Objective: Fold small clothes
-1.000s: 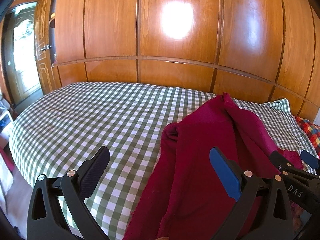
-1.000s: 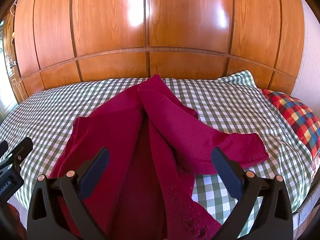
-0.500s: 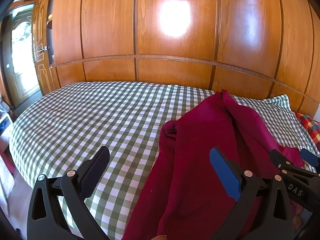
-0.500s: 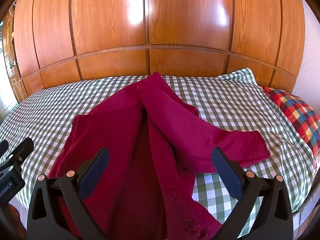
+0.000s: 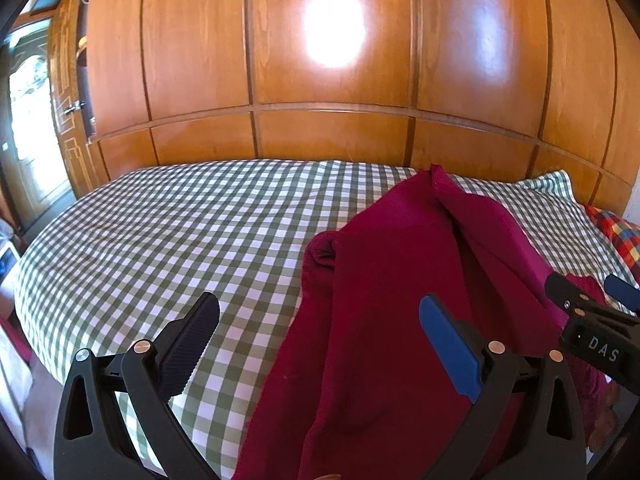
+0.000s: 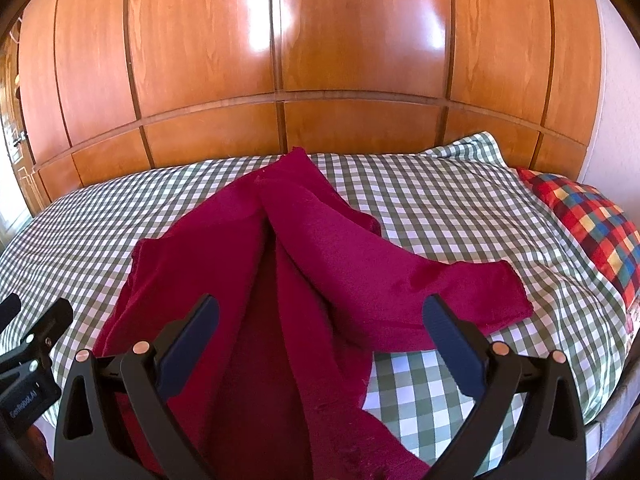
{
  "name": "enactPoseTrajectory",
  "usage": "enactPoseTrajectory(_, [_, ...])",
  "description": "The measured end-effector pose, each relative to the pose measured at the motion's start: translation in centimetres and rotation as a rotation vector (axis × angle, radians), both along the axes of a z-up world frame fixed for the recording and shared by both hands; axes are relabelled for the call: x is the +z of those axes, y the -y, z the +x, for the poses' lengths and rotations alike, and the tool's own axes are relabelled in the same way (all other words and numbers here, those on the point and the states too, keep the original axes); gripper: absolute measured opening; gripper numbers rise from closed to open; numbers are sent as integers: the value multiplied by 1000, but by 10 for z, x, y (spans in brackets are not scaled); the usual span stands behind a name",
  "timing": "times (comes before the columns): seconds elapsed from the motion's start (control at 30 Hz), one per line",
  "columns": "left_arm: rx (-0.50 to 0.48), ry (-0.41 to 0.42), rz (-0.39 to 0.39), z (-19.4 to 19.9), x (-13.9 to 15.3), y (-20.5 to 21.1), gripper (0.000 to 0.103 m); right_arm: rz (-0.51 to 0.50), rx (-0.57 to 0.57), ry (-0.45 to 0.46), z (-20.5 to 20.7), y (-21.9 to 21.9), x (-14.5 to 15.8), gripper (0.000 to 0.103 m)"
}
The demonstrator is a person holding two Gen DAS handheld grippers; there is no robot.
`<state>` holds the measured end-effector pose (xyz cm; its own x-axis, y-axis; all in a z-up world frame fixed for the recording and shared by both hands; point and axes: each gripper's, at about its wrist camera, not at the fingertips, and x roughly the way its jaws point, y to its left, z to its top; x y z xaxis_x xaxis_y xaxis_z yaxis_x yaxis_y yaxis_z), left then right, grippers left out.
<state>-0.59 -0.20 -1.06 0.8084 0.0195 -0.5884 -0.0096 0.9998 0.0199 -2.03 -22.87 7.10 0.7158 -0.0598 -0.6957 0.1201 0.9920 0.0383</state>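
A dark red garment [image 6: 304,264] lies spread and partly bunched on the green-and-white checked bed [image 6: 440,216]; one long flap crosses to the right. In the left wrist view the same garment [image 5: 392,304] fills the lower right. My left gripper [image 5: 320,328] is open above the garment's left edge, nothing between its fingers. My right gripper [image 6: 320,328] is open over the garment's near end, also holding nothing. The right gripper's tip [image 5: 592,320] shows at the right edge of the left wrist view, and the left gripper's tip [image 6: 32,340] at the left edge of the right wrist view.
A glossy wooden panel wall [image 6: 320,60] stands right behind the bed. A multicoloured checked pillow [image 6: 592,220] lies at the bed's right end. A doorway with bright light [image 5: 28,128] is at far left. The bed's left half [image 5: 160,232] is bare sheet.
Both cameras have tilted slightly, so the bed and garment sit a little lower and further right in view. The garment's shape is unchanged and both grippers stay open.
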Motion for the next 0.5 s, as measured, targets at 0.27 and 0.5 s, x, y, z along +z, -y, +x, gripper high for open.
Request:
enactPoseTrajectory(0.27, [-6, -12, 18, 4, -4, 6, 99, 14, -25, -12, 5, 12, -5, 101])
enactPoseTrajectory(0.5, [-18, -26, 21, 6, -8, 10, 99, 20, -44, -21, 7, 23, -9, 101])
